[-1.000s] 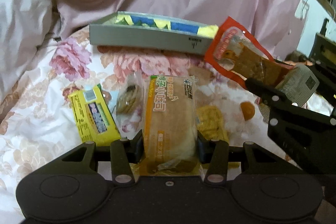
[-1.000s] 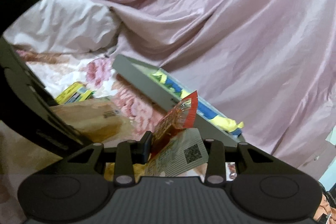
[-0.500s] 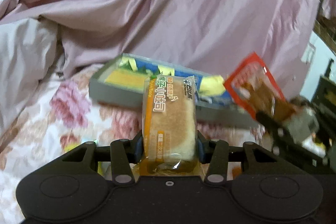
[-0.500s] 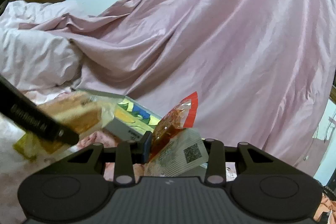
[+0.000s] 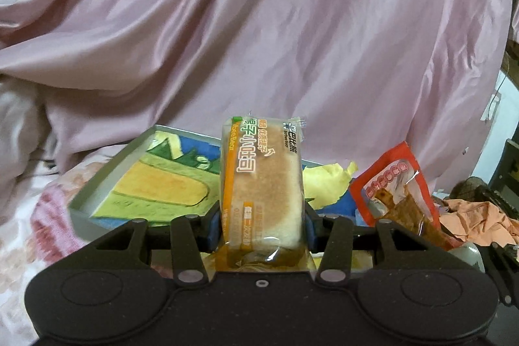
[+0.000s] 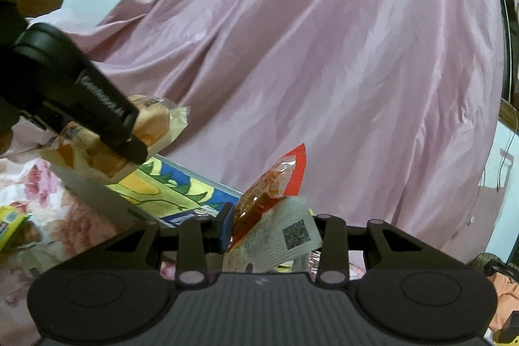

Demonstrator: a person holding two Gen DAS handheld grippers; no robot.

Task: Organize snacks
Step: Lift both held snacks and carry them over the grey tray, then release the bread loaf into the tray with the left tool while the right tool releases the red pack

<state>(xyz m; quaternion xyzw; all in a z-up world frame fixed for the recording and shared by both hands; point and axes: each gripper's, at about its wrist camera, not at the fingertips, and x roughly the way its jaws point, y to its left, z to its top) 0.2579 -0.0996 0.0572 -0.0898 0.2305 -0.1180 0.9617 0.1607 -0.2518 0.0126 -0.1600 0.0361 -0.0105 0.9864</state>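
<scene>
Now L gripper (image 5: pixel 262 221) is clamped on bread pack (image 5: pixel 261 180), held upright above grey tray (image 5: pixel 97 200); R gripper (image 6: pixel 271 224) pinches red snack pouch (image 6: pixel 271 187) beside it, near pink curtain (image 5: pixel 259 21).

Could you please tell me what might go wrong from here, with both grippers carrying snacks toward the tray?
1. The right gripper pinches the red snack packet only near its lower end; the packet leans and could slip out.
2. The left gripper holds the bread pack close beside the red packet, so the two grippers may bump over the tray.
3. The bread is soft; the squeeze could crush it.
</scene>
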